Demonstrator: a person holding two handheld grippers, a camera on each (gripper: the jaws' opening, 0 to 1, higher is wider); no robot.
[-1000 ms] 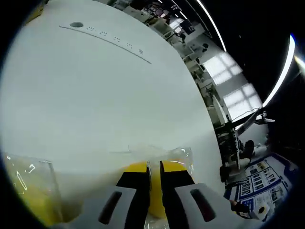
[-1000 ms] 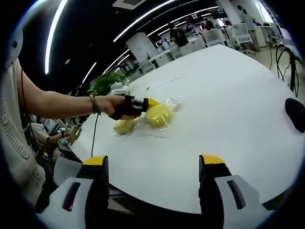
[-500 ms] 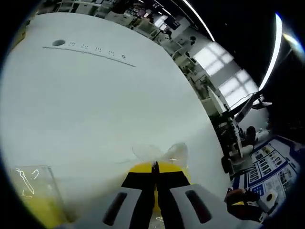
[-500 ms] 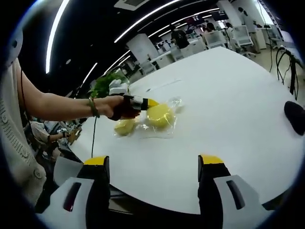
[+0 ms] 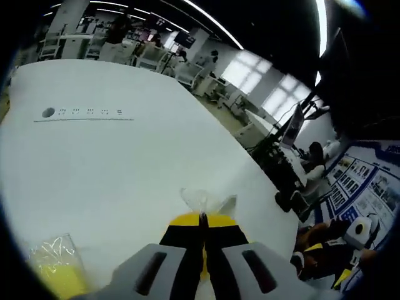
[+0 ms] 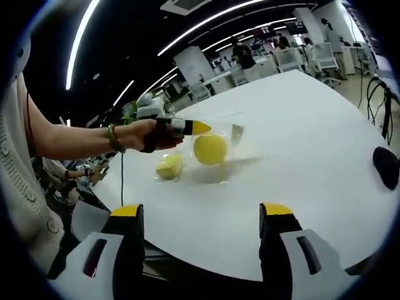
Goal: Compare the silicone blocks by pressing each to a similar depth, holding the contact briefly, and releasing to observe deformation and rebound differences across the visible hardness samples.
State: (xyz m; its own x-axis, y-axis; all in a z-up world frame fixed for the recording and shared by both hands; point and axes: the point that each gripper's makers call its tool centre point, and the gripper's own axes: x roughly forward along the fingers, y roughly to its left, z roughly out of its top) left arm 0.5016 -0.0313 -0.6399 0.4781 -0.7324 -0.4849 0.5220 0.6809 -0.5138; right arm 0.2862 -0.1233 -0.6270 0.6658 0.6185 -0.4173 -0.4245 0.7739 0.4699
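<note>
Right gripper view shows the left gripper (image 6: 199, 127), held in a person's hand (image 6: 149, 134), with its yellow-tipped jaws pinched together on the top of a clear plastic bag (image 6: 220, 142). A round yellow silicone block (image 6: 210, 149) hangs inside that bag, apparently lifted just clear of the white desk (image 6: 300, 156), with a shadow under it. A second, paler yellow silicone block (image 6: 169, 166) in its own clear wrap lies on the desk just beside it, towards the desk edge nearest the person.

In the left gripper view, the jaws meet with a crumpled tuft of the clear plastic bag (image 5: 203, 201) sticking out beyond them; the desk (image 5: 112, 162) spreads past it, and the paler wrapped block (image 5: 55, 275) sits low at the side.

The right gripper (image 6: 200, 215) hovers well apart from both blocks, its jaws spread wide and empty. A dark rounded object (image 6: 387, 165) rests near the far side edge.

The blocks lie ahead of the right gripper, across the desk; the left one is much nearer. Pressing likely needs the hung block set down first.
</note>
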